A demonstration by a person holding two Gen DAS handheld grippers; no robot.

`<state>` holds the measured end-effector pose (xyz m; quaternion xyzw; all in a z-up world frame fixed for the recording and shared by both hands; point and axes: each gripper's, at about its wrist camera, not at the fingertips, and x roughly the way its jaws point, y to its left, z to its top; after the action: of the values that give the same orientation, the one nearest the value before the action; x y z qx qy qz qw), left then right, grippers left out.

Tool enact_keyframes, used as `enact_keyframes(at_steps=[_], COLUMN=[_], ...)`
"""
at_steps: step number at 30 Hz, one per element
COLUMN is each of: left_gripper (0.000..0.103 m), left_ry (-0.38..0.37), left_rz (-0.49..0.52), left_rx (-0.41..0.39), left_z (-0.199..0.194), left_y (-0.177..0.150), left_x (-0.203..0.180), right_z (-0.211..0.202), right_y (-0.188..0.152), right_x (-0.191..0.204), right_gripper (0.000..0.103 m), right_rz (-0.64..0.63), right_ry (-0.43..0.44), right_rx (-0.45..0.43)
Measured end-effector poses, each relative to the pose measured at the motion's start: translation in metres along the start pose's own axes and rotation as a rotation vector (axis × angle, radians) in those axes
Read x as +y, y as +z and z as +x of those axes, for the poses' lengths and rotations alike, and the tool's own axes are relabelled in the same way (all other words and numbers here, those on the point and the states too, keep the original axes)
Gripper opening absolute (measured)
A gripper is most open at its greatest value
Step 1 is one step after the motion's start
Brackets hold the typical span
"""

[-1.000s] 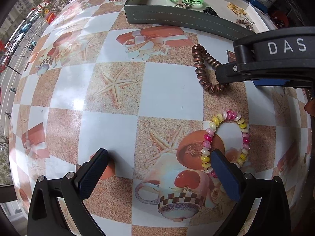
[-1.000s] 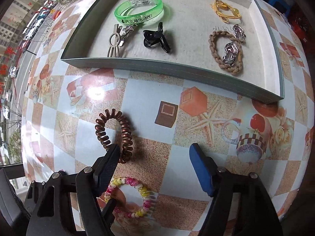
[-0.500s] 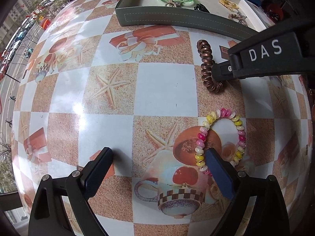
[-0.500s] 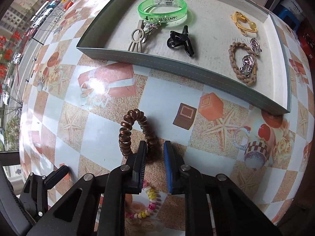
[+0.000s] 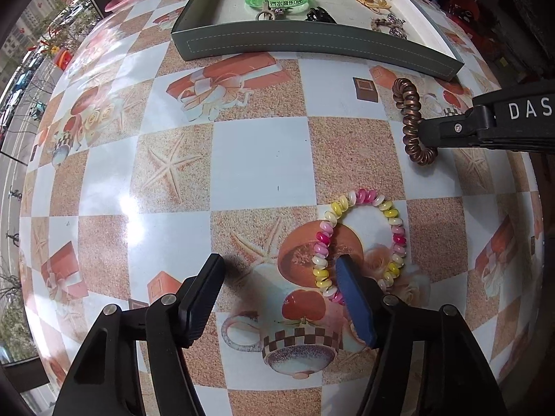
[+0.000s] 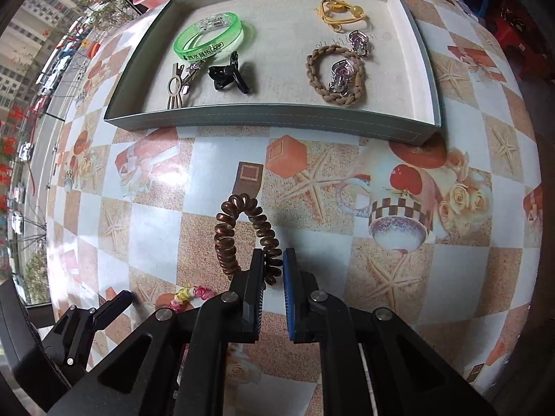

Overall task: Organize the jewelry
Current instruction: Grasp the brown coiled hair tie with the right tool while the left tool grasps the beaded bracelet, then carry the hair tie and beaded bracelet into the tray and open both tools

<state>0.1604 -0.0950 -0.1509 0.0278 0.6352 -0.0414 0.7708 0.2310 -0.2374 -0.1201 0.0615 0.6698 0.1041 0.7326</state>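
1. The right gripper [image 6: 274,267] is clamped on the near end of the brown coil hair tie [image 6: 242,232], whose loop points away toward the tray [image 6: 270,118] straight ahead.
2. The left gripper [image 5: 281,277] is spread open over the surface [image 5: 260,166], one finger inside the bead bracelet [image 5: 360,239].

You are looking at a glossy tablecloth [image 5: 260,170] that is throwing back window glare. Your right gripper [image 6: 272,267] is pinching a brown spiral hair tie [image 6: 242,228] of shiny, coppery-looking plastic between matt black fingers [image 6: 255,294]. The pastel coil bracelet [image 5: 360,242] is gleaming like smooth plastic. The grey tray [image 6: 277,118] is showing a stitched, leather-like wall and a matt pale lining, holding a translucent green wristband [image 6: 208,40] and a braided cloth band [image 6: 334,76].
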Motion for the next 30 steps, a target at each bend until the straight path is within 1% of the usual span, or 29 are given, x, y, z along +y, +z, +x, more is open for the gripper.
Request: enact_keyframes(at_steps=[2, 5, 6, 7, 8, 9, 12, 13, 20, 25, 30], left_gripper=[0.076, 0.066, 0.06, 0.05, 0.043, 0.022, 0.021, 0.021, 0.021, 0.021, 0.021], left_ry=[0.0, -0.004, -0.008, -0.013, -0.022, -0.041, -0.109, -0.117, -0.127, -0.137, -0.141], left_rz=[0.018, 0.053, 0.064, 0.078, 0.092, 0.104, 0.1, 0.098, 0.111, 0.109, 0.11], left_rx=[0.001, 0.0, -0.001, -0.004, -0.007, -0.004, 0.008, 0.005, -0.031, -0.063, -0.087], left_z=[-0.002, -0.004, -0.005, -0.004, -0.006, -0.006, -0.009, -0.011, -0.029, -0.037, -0.049], left_y=[0.002, 0.003, 0.004, 0.004, 0.005, 0.006, 0.008, 0.007, 0.009, 0.019, 0.02], left_x=[-0.006, -0.015, -0.017, -0.021, -0.026, -0.029, -0.029, -0.029, -0.024, -0.017, -0.01], right_z=[-0.006, -0.013, -0.015, -0.015, -0.016, -0.017, -0.022, -0.022, -0.035, -0.041, -0.048], right_y=[-0.008, -0.019, -0.023, -0.026, -0.029, -0.031, -0.04, -0.042, -0.056, -0.059, -0.062], right_x=[-0.013, -0.024, -0.028, -0.027, -0.028, -0.027, -0.034, -0.034, -0.043, -0.045, -0.046], right_gripper=[0.011, 0.011, 0.011, 0.011, 0.011, 0.011, 0.011, 0.011, 0.011, 0.011, 0.011], right_rz=[0.018, 0.045, 0.055, 0.065, 0.074, 0.087, 0.116, 0.122, 0.168, 0.194, 0.203], right_ry=[0.004, 0.014, 0.018, 0.021, 0.025, 0.033, 0.048, 0.05, 0.077, 0.09, 0.093], right_rx=[-0.003, -0.008, -0.009, -0.011, -0.012, -0.014, -0.017, -0.019, -0.03, -0.039, -0.046])
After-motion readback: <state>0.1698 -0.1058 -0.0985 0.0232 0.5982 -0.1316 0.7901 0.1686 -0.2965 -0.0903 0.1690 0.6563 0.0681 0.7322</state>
